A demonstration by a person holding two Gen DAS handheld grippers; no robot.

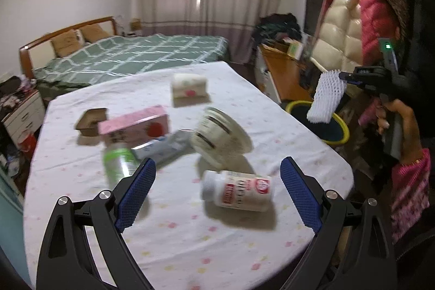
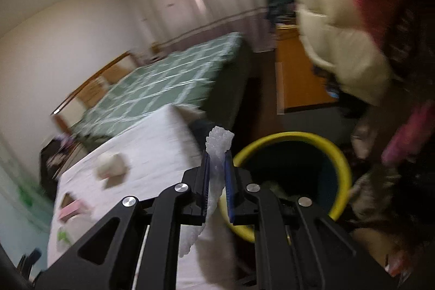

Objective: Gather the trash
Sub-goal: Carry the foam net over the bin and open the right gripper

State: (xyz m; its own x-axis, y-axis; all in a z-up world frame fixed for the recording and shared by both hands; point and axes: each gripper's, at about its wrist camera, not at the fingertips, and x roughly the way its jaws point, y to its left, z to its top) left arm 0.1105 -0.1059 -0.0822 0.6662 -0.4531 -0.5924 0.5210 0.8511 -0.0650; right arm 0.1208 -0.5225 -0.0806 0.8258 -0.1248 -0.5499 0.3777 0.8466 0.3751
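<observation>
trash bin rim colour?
Yellow rim on the trash bin, dark inside; clearest in the right wrist view.

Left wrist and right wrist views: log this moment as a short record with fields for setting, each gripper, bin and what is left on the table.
setting: table under a floral cloth, bedroom
right gripper: jaws shut on white foam net, beside the bin
left gripper: jaws wide, nothing between, over the table
bin: yellow-rimmed, on the floor by the table
nearest trash: white bottle, lying down
also left: pink box, paper bowl
</observation>
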